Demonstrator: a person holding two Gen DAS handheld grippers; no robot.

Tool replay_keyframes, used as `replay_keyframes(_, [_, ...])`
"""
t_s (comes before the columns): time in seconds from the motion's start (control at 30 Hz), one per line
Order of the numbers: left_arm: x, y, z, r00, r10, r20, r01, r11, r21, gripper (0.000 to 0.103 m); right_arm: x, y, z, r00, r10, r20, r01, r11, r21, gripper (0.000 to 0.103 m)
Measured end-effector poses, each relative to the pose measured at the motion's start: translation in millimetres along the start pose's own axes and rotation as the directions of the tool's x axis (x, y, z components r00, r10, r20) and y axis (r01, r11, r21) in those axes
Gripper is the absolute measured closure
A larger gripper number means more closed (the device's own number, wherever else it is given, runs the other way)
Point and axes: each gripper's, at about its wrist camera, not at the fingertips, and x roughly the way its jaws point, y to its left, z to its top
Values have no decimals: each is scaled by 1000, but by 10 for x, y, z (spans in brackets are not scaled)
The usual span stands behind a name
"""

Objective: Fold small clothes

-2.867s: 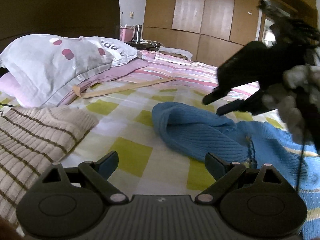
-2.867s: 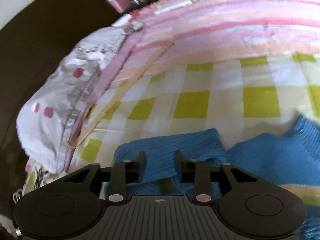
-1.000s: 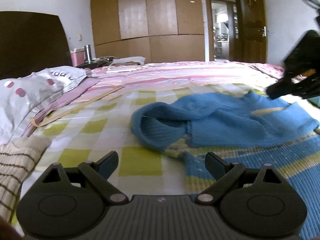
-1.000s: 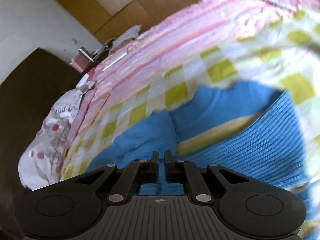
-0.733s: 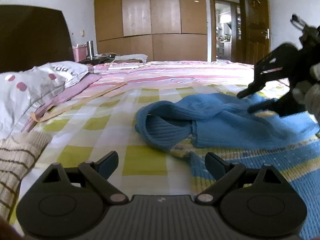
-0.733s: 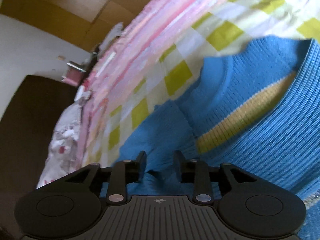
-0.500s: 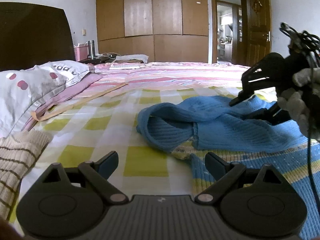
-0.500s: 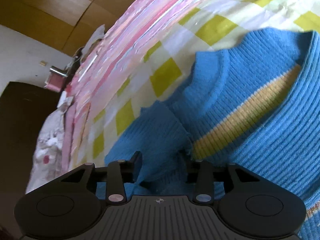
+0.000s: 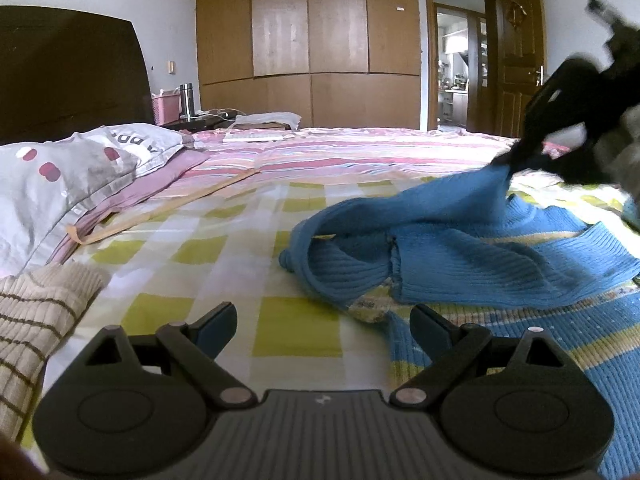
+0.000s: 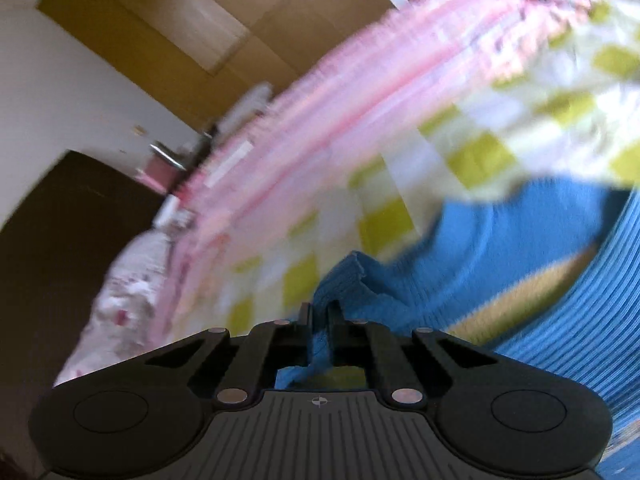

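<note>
On the checked bedspread (image 9: 168,256), my right gripper (image 10: 319,314) has just closed its jaws on a fold of the blue knitted sweater (image 9: 460,256), and the knit is pinched between the two narrow fingertips. Seen from my left side, that pinched piece of sleeve rises off the sweater in a taut ridge toward the right gripper, which is blurred at the far right above the garment. The rest of the sweater lies crumpled on the bedspread, its ribbed cuff (image 9: 340,272) curled open toward my left gripper (image 9: 322,322) and a yellow stripe (image 10: 516,300) running across the body.

My left gripper hangs low over the bedspread just short of the cuff, its jaws wide apart with nothing between them; one blue-padded fingertip (image 9: 218,322) sits over a yellow square, the other over the sweater's near edge.

To the left of the sweater, well apart from it, a beige striped knit (image 9: 36,320) lies at the bed's edge. Beyond that rests a grey pillow (image 9: 68,176) with pink dots, against the dark headboard (image 9: 72,80). Behind the sweater the bedspread gives way to a pink striped sheet (image 9: 340,156), then wooden wardrobe doors (image 9: 308,40).
</note>
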Motion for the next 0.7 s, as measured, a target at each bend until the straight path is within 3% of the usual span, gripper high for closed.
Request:
replay_keyframes(0.23, [-65,-150,-6,999,-25,25,24,998,57,4,-744,-242,96,991,67,120,-63,997,-37,96])
replay_keyframes(0.3, [-87,-207,-15,999,-33,31,31,997,74,4,-874,-454,14,990,32,135,-23,997,-73,96])
replay_keyframes(0.4, [-80,-306,-45,1000,-26,-2,26,995,100,4,-853,-890,-131,996,-61,64,61,998,-7,96])
replay_keyframes(0.5, [-83,-377,-36,999,-18,-28,20,994,104,4,-820,-1213,-309,996,-93,6,93,994,62,96])
replay_keyframes(0.7, [-23,-571,116,999,11,-32,-5,985,172,4,-841,-1259,-337,998,-48,31,46,996,79,96])
